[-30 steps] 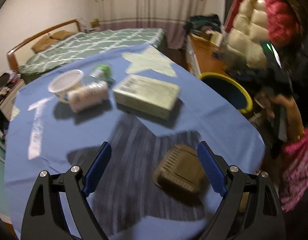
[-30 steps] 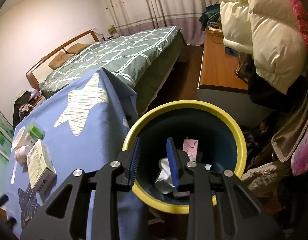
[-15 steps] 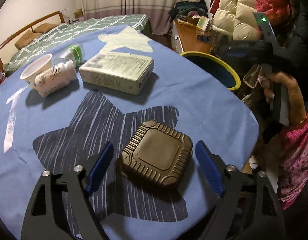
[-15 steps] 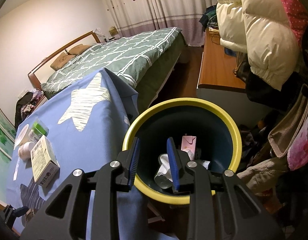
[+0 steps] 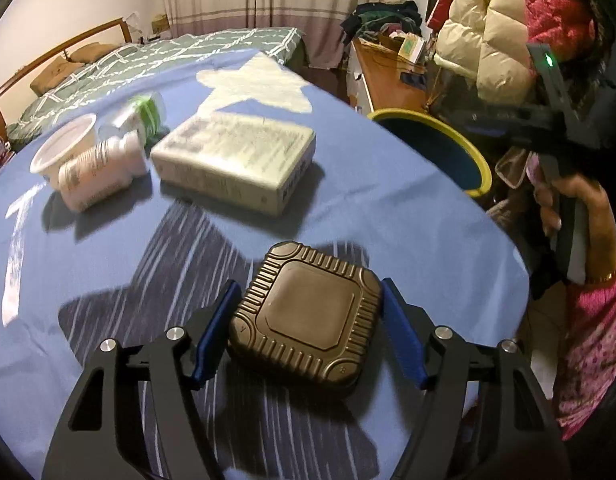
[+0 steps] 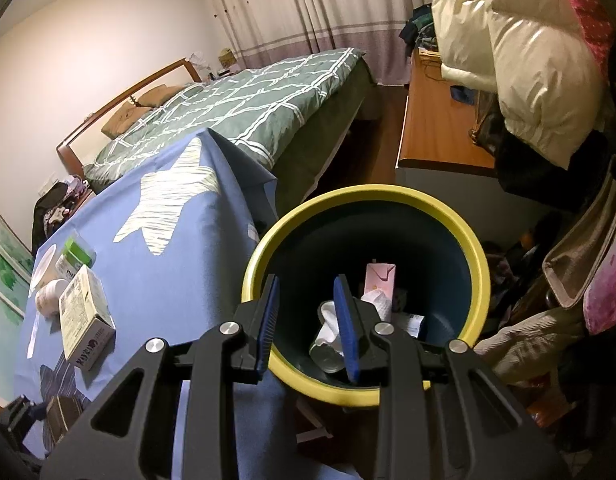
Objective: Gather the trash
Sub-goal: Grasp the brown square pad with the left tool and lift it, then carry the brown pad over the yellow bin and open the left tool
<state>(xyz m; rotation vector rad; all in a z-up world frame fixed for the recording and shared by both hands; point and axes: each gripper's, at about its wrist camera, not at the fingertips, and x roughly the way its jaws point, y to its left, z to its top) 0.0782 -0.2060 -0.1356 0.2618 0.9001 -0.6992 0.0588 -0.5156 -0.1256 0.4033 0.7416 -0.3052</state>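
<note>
While the left gripper (image 5: pixel 308 336) closes its jaws around the brown lid (image 5: pixel 305 316), its blue pads flank the sides, contact unclear. Square and ribbed, the lid lies flat on the blue cloth (image 5: pixel 368 208), one corner pointing far, with no clear long axis. Left and far lie a cup (image 5: pixel 63 148), bottle (image 5: pixel 95 172) and box (image 5: pixel 235 160). At right, the right gripper (image 6: pixel 308 320) hangs narrowly parted and empty over the yellow-rimmed bin (image 6: pixel 474 256). A bed (image 6: pixel 247 100) and curtains (image 6: pixel 308 8) stand beyond.
</note>
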